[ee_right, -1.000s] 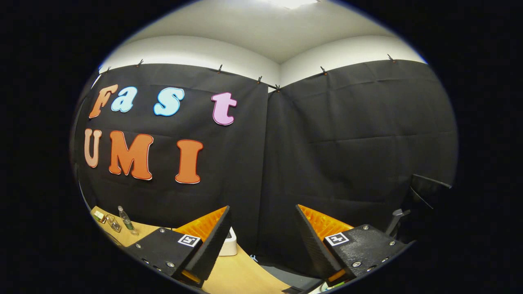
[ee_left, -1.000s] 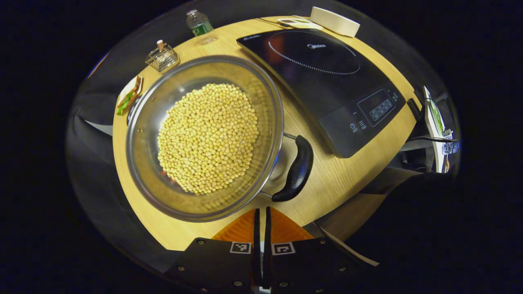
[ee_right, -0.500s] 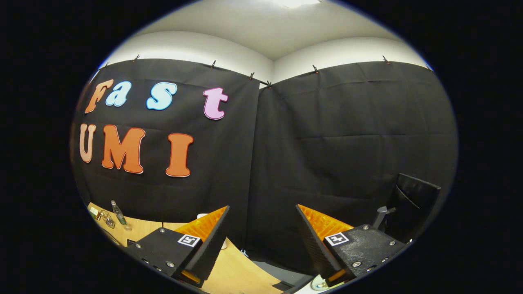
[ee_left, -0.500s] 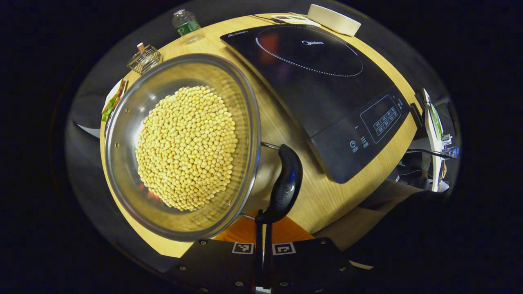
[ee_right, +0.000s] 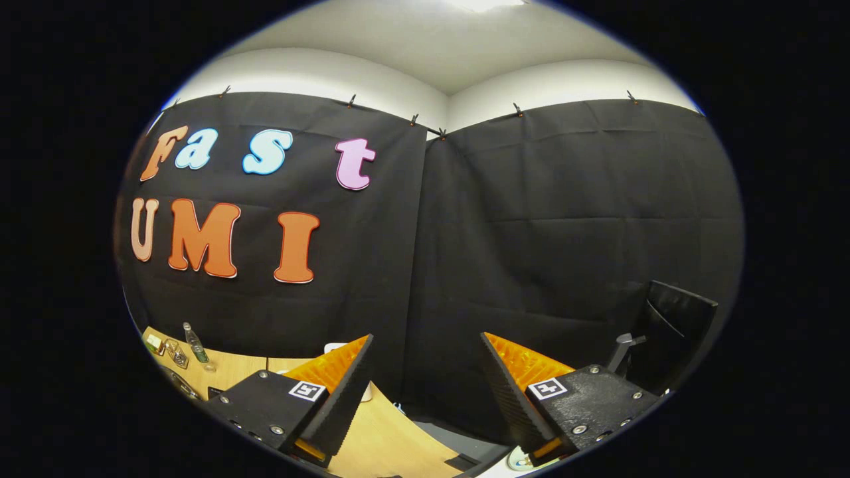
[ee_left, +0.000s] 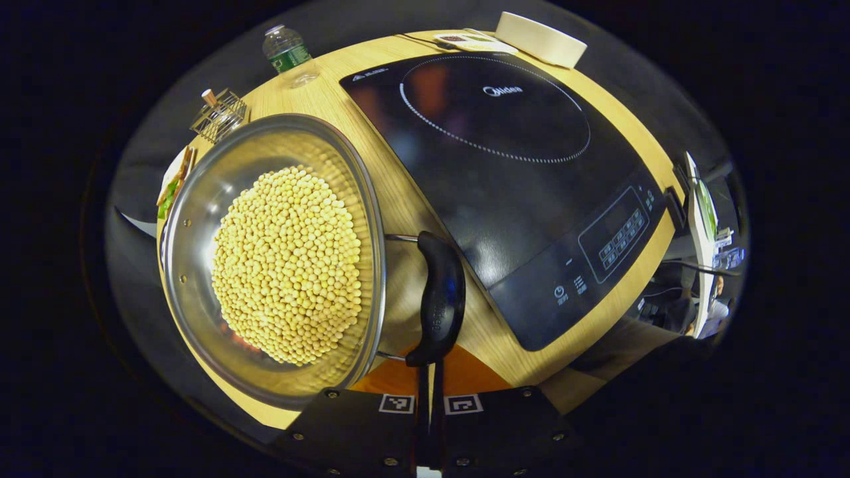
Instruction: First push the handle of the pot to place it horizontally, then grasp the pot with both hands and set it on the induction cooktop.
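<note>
Left gripper view: the left gripper (ee_left: pixel 429 372) has its fingers closed together with nothing between them; the fingertips meet the lower end of the black pot handle (ee_left: pixel 438 307) at 12 o'clock from the gripper; the steel pot (ee_left: pixel 199 219), filled with soybeans (ee_left: pixel 287 265), sits on the wooden table (ee_left: pixel 412 199) at 10 o'clock from the gripper; the induction cooktop (ee_left: pixel 518 172) lies at 1 o'clock, just beside the handle, not touching the pot.

Right gripper view: the right gripper (ee_right: pixel 426 372) is wide open and holds nothing; it points toward the booth wall above the table edge (ee_right: pixel 385 445); a water bottle (ee_right: pixel 194 342) stands at 9 o'clock.
</note>
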Available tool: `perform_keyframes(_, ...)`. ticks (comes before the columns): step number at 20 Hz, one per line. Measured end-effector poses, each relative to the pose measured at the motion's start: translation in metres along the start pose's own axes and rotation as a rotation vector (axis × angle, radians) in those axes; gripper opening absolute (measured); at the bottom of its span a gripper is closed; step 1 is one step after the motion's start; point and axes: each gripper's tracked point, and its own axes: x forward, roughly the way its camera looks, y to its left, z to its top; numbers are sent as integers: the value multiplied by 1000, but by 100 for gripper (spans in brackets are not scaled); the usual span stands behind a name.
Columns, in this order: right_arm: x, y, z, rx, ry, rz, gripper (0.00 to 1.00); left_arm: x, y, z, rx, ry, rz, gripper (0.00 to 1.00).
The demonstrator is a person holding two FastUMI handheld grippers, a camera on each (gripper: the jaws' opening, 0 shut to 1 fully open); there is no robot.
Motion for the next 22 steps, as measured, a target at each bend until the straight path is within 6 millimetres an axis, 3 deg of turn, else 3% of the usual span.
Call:
perform_keyframes(8, 0, 13, -16, 0, 39, 36, 95, -20, -10, 46, -73, -83, -45, 2)
perform_keyframes(10, 3, 25, -23, 17, 58, 52, 95, -25, -7, 54, -98, -104, -62, 6)
perform_keyframes(11, 4, 32, -25, 24, 66, 65, 95, -25, -6, 56, -113, -112, -75, 2)
perform_keyframes(17, 3, 74, -40, -2, 116, 142, 95, -25, -2, 81, -118, -153, -68, 2)
perform_keyframes(22, -4, 77, -36, -28, 121, 157, 95, -22, 4, 101, -58, -181, -18, 1)
